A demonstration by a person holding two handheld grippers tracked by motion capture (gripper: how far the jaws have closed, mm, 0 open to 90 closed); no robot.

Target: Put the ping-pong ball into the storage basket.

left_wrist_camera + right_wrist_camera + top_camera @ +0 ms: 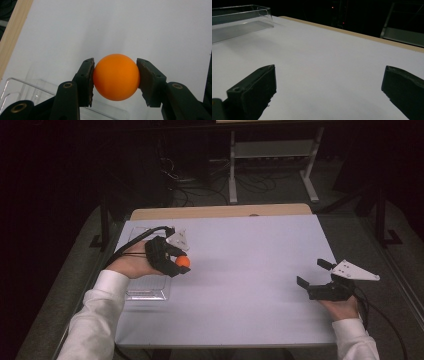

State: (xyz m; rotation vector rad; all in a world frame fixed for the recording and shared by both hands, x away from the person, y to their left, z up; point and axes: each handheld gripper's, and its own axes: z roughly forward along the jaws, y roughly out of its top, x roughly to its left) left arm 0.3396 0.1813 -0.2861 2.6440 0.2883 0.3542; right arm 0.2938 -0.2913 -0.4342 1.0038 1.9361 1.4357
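The orange ball [116,77] is smooth, matte and evenly coloured, round with no seam or print on the side that faces the left gripper view, brighter on top and shading darker along its underside. It sits clamped between the two black jaws of the left gripper [115,80], one worn pad [89,81] pressed against each flank, and it is held above the white table top [150,30]. In the high view the ball [182,261] shows as a small orange spot at the tip of the left gripper [179,262], over the left part of the table [250,270], just beside the right edge of a clear plastic tray [150,292]. The person's left hand [131,265] and the gripper body cover much of that tray, so its inside cannot be made out, and its clear walls are faint against the white surface. In the left gripper view the tray [32,86] is cut off by the bottom edge and partly hidden behind the jaws. The right gripper [314,274] hovers low over the right side of the table, well apart from the ball, its jaws spread wide with nothing between them. In the right gripper view the tray [239,20] is cut off at the left edge.
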